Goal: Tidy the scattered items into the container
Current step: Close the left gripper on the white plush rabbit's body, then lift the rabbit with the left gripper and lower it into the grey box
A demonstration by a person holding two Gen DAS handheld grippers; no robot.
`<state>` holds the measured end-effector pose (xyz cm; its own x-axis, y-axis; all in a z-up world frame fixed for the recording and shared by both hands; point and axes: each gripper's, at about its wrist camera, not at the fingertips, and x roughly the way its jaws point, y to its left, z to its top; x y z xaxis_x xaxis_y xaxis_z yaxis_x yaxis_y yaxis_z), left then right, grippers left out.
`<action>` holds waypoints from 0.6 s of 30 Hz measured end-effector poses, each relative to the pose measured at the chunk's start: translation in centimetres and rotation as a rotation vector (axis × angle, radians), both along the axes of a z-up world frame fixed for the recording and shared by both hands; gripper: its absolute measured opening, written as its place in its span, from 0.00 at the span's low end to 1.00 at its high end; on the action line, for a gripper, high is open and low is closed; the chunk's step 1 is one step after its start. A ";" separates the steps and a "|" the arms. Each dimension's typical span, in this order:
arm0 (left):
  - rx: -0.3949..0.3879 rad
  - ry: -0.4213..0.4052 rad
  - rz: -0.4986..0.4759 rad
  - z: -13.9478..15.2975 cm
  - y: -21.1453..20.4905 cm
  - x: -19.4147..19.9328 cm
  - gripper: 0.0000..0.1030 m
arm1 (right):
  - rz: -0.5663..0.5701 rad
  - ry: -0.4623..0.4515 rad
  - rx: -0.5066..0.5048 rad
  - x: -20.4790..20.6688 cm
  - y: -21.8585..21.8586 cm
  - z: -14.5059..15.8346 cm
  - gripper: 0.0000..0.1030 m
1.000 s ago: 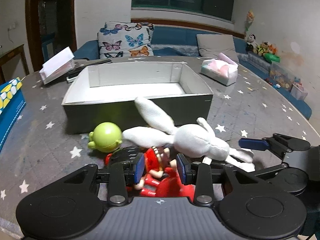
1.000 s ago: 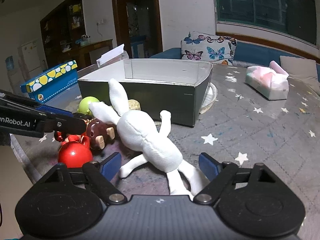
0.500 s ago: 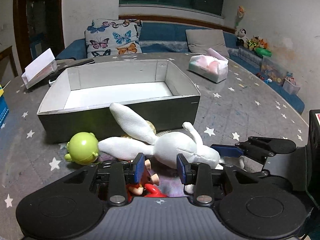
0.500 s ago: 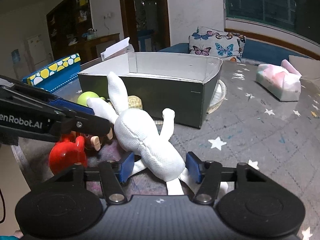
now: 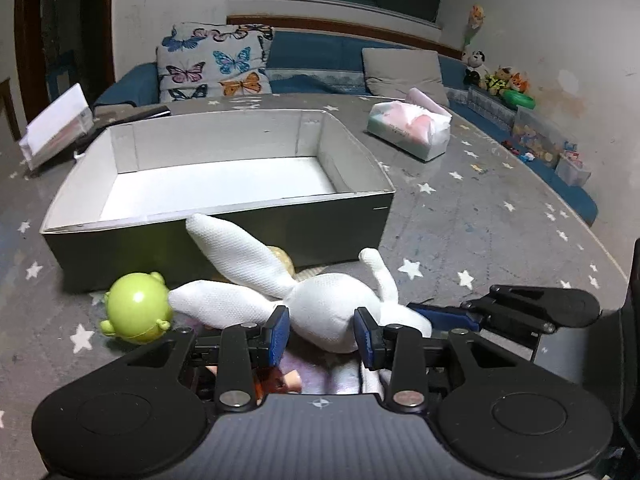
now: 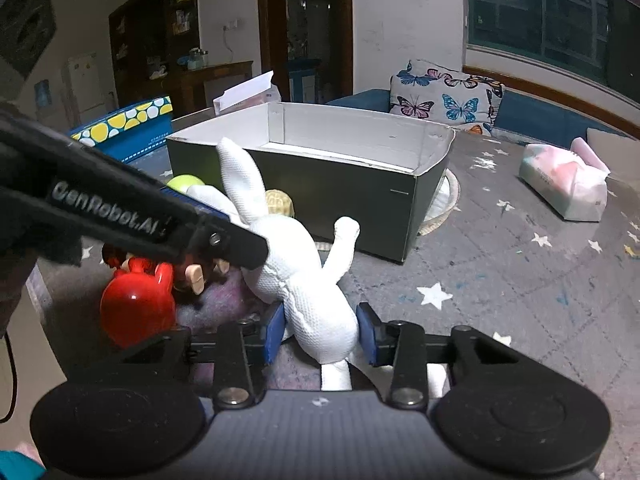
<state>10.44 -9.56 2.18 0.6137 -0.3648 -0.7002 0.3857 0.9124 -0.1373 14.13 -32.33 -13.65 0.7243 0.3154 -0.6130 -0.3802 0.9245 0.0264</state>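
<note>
Your right tongs [image 6: 322, 334] are closing on the white rabbit [image 6: 304, 280]: its lower body sits between the blue pads, which look to be touching the cloth on both sides. Your left tongs [image 5: 322, 334] are opening, their pads astride the rabbit's head with a sliver of gap on each side, gripping nothing. The rabbit lies on the star-print table [image 5: 480, 232], just ahead of both tongs, one ear reaching up against the near wall of the box [image 5: 224, 236].

The box stands straight ahead of your left tongs, beyond the rabbit, and nothing shows inside it. A green toy [image 5: 136, 312] lies ahead and left of the left tongs, touching the rabbit's other ear. A tan ball [image 6: 280, 202] is wedged between the rabbit and the box wall. Left of your right tongs, a red toy [image 6: 138, 304] and a brown figure [image 6: 196, 274] crowd beneath the left tongs' arm, which crosses that view and hides part of them. Far right of both, well apart, sits a tissue pack [image 5: 410, 128]; a blue carton [image 6: 124, 128] stands far left.
</note>
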 end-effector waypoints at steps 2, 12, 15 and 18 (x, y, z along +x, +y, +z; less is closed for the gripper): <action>-0.006 0.007 -0.007 0.0 -0.2 0.2 0.38 | 0.005 0.001 0.000 0.1 0.0 0.0 0.38; -0.042 0.063 -0.007 -0.2 0.2 1.7 0.38 | 0.032 -0.001 -0.002 1.2 0.4 -0.2 0.43; -0.046 0.053 -0.019 -0.3 0.3 1.6 0.37 | 0.032 -0.003 -0.001 1.2 0.4 -0.2 0.42; -0.048 0.038 -0.029 -0.4 0.4 1.5 0.32 | 0.027 -0.006 -0.003 1.1 0.4 -0.2 0.38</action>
